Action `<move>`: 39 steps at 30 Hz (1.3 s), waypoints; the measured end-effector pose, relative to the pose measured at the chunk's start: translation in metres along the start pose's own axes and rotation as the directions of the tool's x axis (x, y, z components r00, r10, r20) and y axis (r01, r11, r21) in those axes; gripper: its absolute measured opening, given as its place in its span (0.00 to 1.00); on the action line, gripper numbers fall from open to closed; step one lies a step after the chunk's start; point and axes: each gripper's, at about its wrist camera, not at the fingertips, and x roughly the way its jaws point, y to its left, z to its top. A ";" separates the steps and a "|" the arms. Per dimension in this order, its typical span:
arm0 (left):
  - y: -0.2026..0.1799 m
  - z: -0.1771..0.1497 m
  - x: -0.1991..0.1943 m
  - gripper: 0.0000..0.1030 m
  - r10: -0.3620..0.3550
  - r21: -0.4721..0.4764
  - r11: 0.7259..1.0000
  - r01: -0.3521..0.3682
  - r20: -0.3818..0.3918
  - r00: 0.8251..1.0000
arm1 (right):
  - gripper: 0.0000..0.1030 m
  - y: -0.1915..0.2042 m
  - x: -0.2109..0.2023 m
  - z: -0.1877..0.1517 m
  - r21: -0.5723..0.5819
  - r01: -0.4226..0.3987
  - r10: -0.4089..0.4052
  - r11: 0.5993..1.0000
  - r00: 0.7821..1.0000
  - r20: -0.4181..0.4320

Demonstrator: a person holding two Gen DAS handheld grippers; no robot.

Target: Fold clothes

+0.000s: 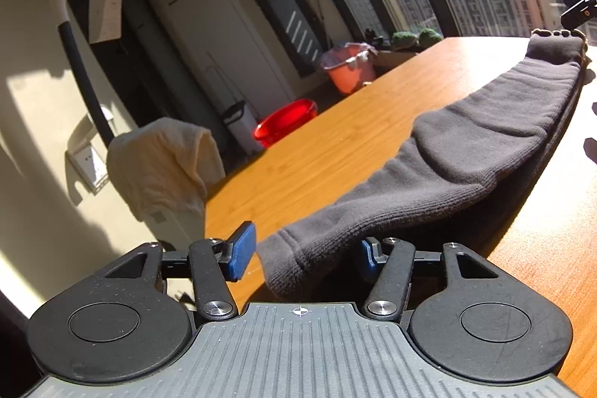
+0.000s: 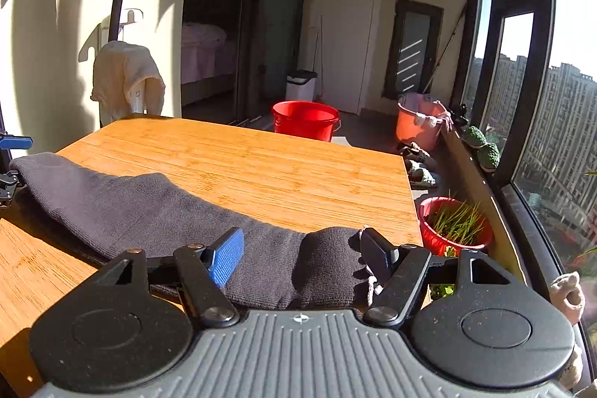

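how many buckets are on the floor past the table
2: a red bucket just beyond the table's far edge, and a pink bucket further right by the window. Others may be hidden behind the table.

Left claw (image 1: 302,254): black linkage arms on silver pivot screws, two round black discs flanking a ribbed grey housing with a small white crosshair mark, blue textured pads (image 1: 240,250) at the tips. Right claw (image 2: 298,250): same build, with one blue ribbed pad (image 2: 225,262) and one dark finger showing.
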 end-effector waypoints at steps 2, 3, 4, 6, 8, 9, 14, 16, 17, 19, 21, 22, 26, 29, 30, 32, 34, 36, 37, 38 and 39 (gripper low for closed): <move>0.000 0.008 0.002 0.54 -0.011 -0.013 1.000 0.011 0.002 1.000 | 0.69 -0.022 0.012 -0.004 0.126 -0.013 0.022 0.992 0.998 -0.067; 0.000 0.011 0.005 0.54 -0.014 -0.009 1.000 0.014 -0.009 1.000 | 0.64 -0.030 0.019 -0.006 0.178 -0.021 0.039 0.984 0.995 -0.097; 0.000 0.015 0.009 0.51 -0.021 -0.007 1.000 0.021 -0.024 0.999 | 0.51 -0.037 0.029 -0.009 0.230 -0.041 0.074 0.972 0.988 -0.133; 0.003 0.019 0.011 0.46 -0.040 -0.024 0.999 0.039 -0.039 0.998 | 0.11 -0.042 0.039 -0.008 0.276 -0.088 0.132 0.957 0.980 -0.146; 0.006 0.025 0.014 0.41 -0.066 -0.050 0.997 0.063 -0.060 0.996 | 0.10 -0.035 0.043 0.008 0.231 -0.119 0.144 0.966 0.985 -0.094; 0.010 0.029 0.018 0.41 -0.074 -0.060 0.996 0.070 -0.064 0.995 | 0.10 -0.036 0.046 0.020 0.214 -0.124 0.140 0.969 0.988 -0.061; 0.051 0.052 0.064 0.48 -0.026 -0.222 0.975 0.004 -0.095 0.995 | 0.11 -0.032 0.090 0.101 0.148 -0.027 0.010 0.989 0.994 0.109; 0.072 0.054 0.071 0.48 -0.018 -0.349 0.937 -0.027 -0.124 0.992 | 0.33 -0.027 0.097 0.117 0.094 0.092 -0.107 0.991 0.980 0.169; 0.082 0.055 0.074 0.52 -0.015 -0.410 0.911 -0.043 -0.139 0.990 | 0.39 -0.028 0.092 0.115 0.093 0.075 -0.089 0.993 0.982 0.167; 0.103 0.057 0.082 0.72 -0.013 -0.525 0.847 -0.079 -0.169 0.986 | 0.46 -0.028 0.080 0.105 0.087 0.019 -0.031 0.996 0.989 0.145; 0.104 0.044 0.061 0.88 -0.123 -0.613 0.789 0.030 -0.109 0.986 | 0.47 -0.024 0.064 0.077 0.062 -0.061 0.058 0.996 0.997 0.055; 0.098 0.038 0.052 0.90 -0.181 -0.632 0.771 0.083 -0.093 0.979 | 0.47 -0.020 0.060 0.063 0.051 -0.092 0.092 0.994 0.996 0.002; 0.057 0.022 0.037 0.90 -0.365 -0.641 0.735 0.221 -0.100 0.926 | 0.47 -0.001 0.067 0.022 0.088 -0.167 0.180 0.982 0.968 -0.173; 0.035 0.019 0.052 0.90 -0.398 -0.612 0.750 0.252 -0.112 0.911 | 0.47 0.010 0.091 0.016 0.084 -0.154 0.168 0.985 0.965 -0.200; 0.034 0.021 0.059 0.90 -0.390 -0.604 0.757 0.248 -0.113 0.914 | 0.47 0.013 0.099 0.018 0.065 -0.141 0.151 0.988 0.971 -0.183; 0.040 0.027 0.077 0.90 -0.366 -0.618 0.755 0.221 -0.118 0.923 | 0.47 0.012 0.118 0.027 0.072 -0.123 0.134 0.990 0.976 -0.173; 0.047 0.032 0.097 0.90 -0.336 -0.618 0.762 0.195 -0.119 0.934 | 0.47 0.012 0.136 0.034 0.066 -0.107 0.116 0.992 0.980 -0.159; 0.052 0.036 0.121 0.90 -0.297 -0.607 0.776 0.171 -0.113 0.948 | 0.47 0.015 0.152 0.040 0.032 -0.086 0.090 0.996 0.986 -0.140; 0.054 0.038 0.130 0.90 -0.281 -0.600 0.783 0.163 -0.107 0.954 | 0.47 0.017 0.159 0.042 0.013 -0.070 0.071 0.997 0.989 -0.129; 0.055 0.039 0.137 0.91 -0.269 -0.594 0.788 0.159 -0.101 0.958 | 0.47 0.018 0.163 0.043 0.000 -0.057 0.057 0.998 0.991 -0.119; 0.054 0.040 0.142 0.91 -0.252 -0.585 0.797 0.151 -0.094 0.963 | 0.47 0.019 0.167 0.043 -0.011 -0.046 0.044 0.999 0.993 -0.108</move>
